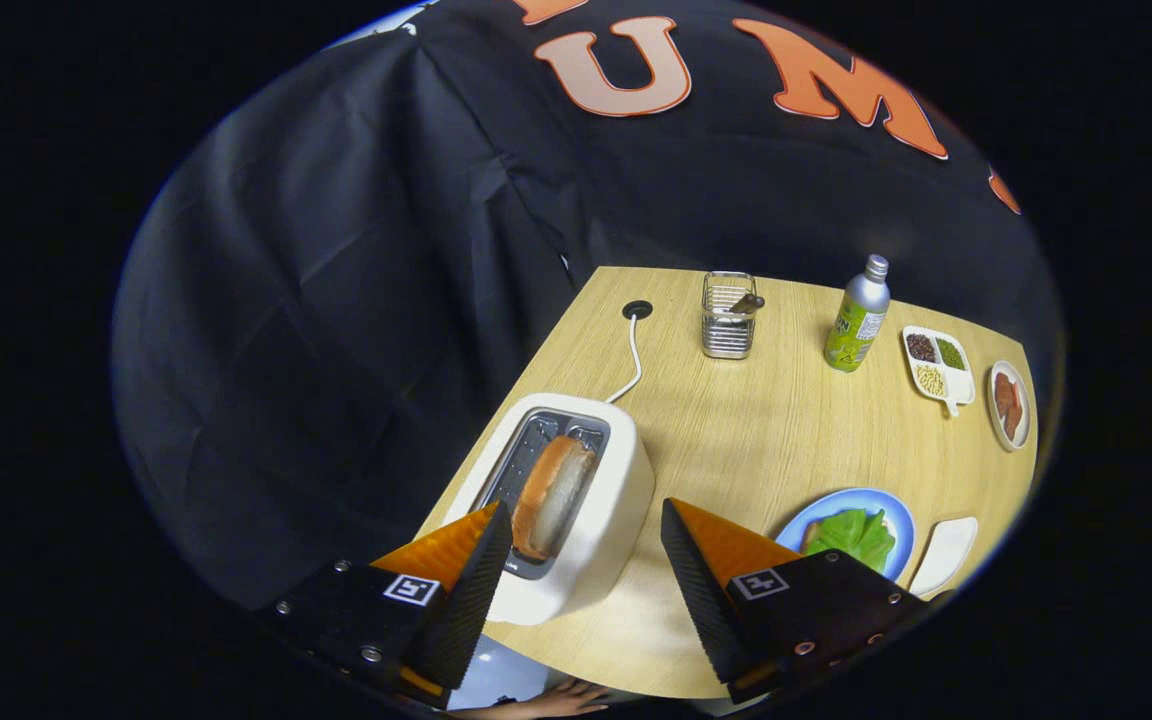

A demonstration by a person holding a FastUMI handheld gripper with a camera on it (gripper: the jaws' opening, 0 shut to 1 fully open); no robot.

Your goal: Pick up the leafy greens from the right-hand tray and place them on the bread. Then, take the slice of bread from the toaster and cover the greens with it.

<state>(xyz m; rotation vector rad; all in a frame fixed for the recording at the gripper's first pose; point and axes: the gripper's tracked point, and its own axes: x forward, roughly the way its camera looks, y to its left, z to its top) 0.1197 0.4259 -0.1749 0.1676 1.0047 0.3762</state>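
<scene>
While the gripper [586, 520] hangs over the toaster [591, 505], its jaws gape wide, holding nothing, and the bread slice [551, 495] stands in the slot just ahead between the fingers. The greens [854, 535] lie on the blue plate [898, 515], beside the right finger, next to a white tray [944, 555].

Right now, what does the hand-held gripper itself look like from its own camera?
The hand-held gripper has two wedge-shaped fingers tapering to points, their inner faces ribbed. Each sits on a dark block with silver screws and a small square black-and-white marker. No cable shows on it. The fingers stand apart.
</scene>
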